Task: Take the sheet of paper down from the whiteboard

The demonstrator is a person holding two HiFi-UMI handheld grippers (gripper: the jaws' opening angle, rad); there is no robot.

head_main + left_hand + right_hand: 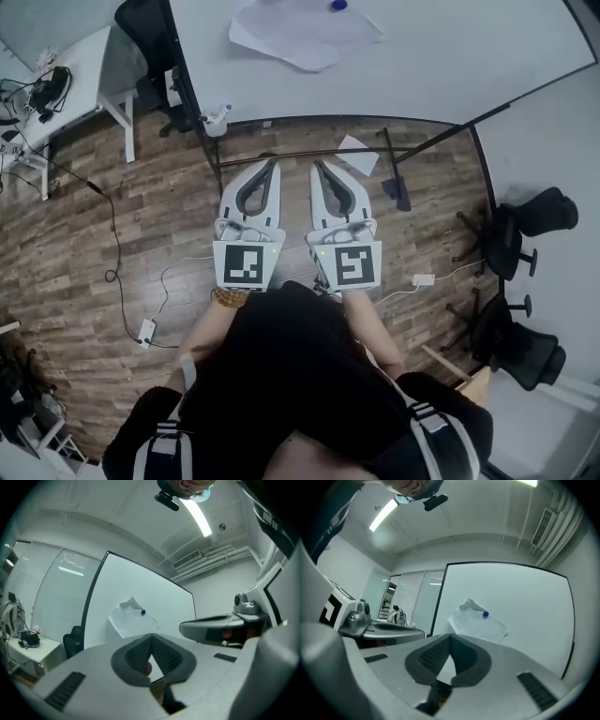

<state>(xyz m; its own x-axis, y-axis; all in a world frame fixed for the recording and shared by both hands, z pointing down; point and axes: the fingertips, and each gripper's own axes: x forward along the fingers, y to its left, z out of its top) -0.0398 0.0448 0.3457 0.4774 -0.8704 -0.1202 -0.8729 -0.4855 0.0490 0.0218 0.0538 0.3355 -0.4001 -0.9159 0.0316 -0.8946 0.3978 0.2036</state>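
A crumpled white sheet of paper (305,33) hangs on the whiteboard (422,56), pinned by a small blue magnet (337,5). The same sheet (132,618) and magnet (143,612) show ahead in the left gripper view, and the sheet (477,622) with its magnet (485,614) also lies ahead in the right gripper view. My left gripper (274,166) and right gripper (317,167) are held side by side, both shut and empty, pointing at the board and well short of it.
The whiteboard stands on a black frame (394,169) over a wood floor. Another white sheet (358,155) lies on the floor near the stand. A desk (66,80) with a headset sits at the left, office chairs (525,230) at the right, and cables (117,253) trail across the floor.
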